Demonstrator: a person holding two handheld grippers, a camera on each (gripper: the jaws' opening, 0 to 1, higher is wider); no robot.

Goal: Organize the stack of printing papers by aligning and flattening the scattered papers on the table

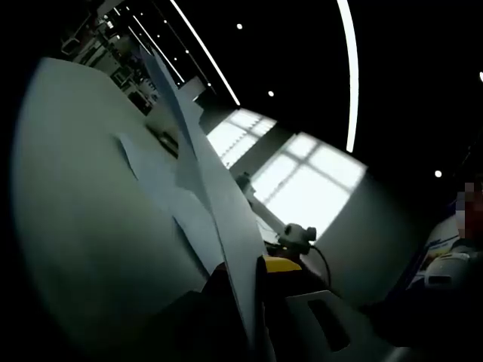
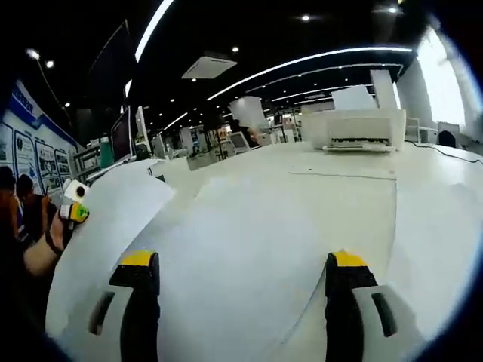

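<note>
While lifted: the papers (image 1: pixel 226 219) are seen edge-on above the bench (image 1: pixel 83 196), clamped by the left hand-held gripper (image 1: pixel 256 290).
Risk: creasing or slipping is judged likely if pulled unevenly.
Right hand-held gripper (image 2: pixel 240 298): released, over sheets (image 2: pixel 249 241) on the bench.

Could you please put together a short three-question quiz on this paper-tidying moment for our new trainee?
1. True or false: in the right gripper view, the right gripper has its fingers spread wide over the paper sheets.
2. Which machine stands at the far end of the white table? A) microwave B) printer C) kettle
3. In the left gripper view, how does the paper sheet at the left gripper sit relative to the table?

Key
1. True.
2. B, the white printer.
3. It is lifted edge-on, rising from the fingers above the other sheets; the grip itself is too dark to confirm.
</note>
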